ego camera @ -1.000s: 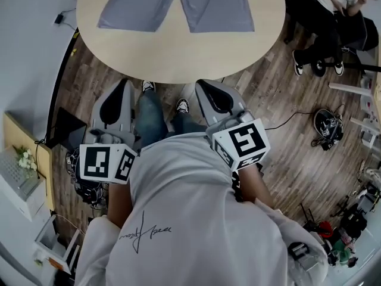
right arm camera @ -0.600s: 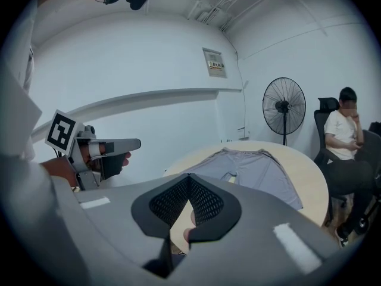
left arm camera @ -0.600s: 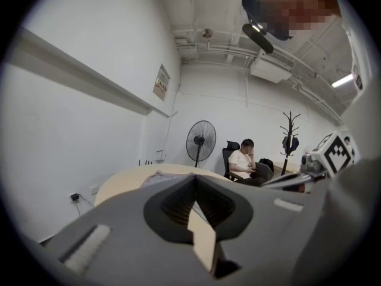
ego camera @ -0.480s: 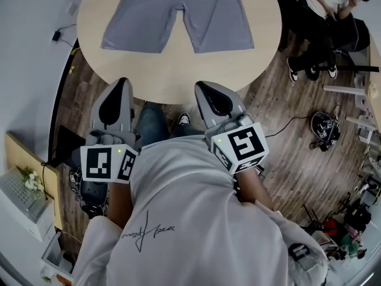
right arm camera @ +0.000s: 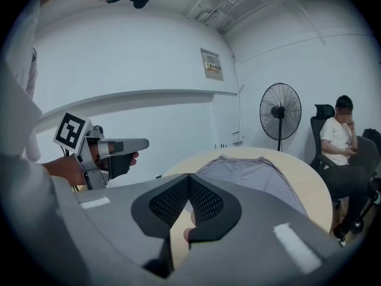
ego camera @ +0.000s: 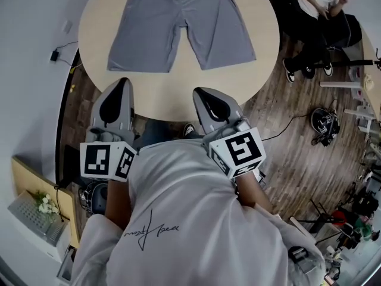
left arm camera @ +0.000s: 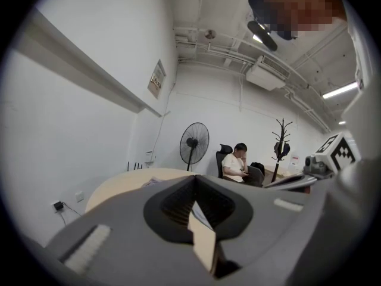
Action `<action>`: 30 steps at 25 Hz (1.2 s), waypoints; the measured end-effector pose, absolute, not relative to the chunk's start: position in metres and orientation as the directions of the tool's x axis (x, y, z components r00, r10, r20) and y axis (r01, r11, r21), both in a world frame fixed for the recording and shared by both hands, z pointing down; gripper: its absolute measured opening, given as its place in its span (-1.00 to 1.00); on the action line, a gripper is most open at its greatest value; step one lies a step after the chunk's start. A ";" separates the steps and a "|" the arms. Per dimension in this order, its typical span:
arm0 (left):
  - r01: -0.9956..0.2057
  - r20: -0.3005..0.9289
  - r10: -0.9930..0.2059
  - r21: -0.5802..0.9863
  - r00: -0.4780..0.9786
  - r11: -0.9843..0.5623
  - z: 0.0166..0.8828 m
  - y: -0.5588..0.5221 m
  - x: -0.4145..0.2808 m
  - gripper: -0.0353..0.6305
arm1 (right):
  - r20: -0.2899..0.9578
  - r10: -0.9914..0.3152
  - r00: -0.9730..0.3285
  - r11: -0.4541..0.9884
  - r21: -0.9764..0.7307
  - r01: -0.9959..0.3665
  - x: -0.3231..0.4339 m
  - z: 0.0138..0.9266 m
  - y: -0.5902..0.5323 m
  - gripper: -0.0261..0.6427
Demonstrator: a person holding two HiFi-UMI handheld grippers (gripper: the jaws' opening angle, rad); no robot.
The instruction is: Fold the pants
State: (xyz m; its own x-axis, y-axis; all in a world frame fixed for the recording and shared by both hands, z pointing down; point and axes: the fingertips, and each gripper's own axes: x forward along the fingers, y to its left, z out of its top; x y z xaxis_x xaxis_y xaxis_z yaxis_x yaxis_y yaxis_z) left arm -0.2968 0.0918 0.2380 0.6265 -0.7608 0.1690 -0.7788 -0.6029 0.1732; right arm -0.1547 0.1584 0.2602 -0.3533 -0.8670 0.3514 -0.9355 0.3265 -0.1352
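Our left tongs (ego camera: pixel 121 88) and right tongs (ego camera: pixel 202 95) were pressed together, empty, short of the flat pants (ego camera: pixel 181 25); reaching and spreading seemed next.

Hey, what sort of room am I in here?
Most likely an office or lab workroom: a round table with pants laid out, a standing fan, and a person seated in an office chair.

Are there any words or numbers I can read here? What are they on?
No text here can be read.
Cursive writing on the white shirt: too scrawled to read.
Wall sign: too small.
Marker cubes: square patterns, no letters.
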 end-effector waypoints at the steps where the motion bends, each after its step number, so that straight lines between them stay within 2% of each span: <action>1: -0.771 0.169 -0.752 0.171 0.637 -0.614 0.238 0.087 -0.298 -0.74 | 0.350 -0.874 -0.337 0.309 -0.134 -0.942 -0.157 0.259 0.154 -0.94; 14: -0.706 0.187 -0.681 0.175 0.708 -0.686 0.260 -0.001 -0.336 -0.74 | 0.398 -0.886 -0.239 0.213 -0.107 -0.971 -0.206 0.279 0.101 -0.94; 19: -0.688 0.204 -0.657 0.192 0.726 -0.700 0.276 -0.033 -0.345 -0.74 | 0.435 -0.866 -0.247 0.224 -0.103 -0.969 -0.236 0.294 0.081 -0.94; 30: -0.706 0.216 -0.675 0.135 0.706 -0.695 0.293 -0.108 -0.337 -0.74 | 0.428 -0.855 -0.292 0.264 -0.124 -0.956 -0.266 0.304 0.029 -0.94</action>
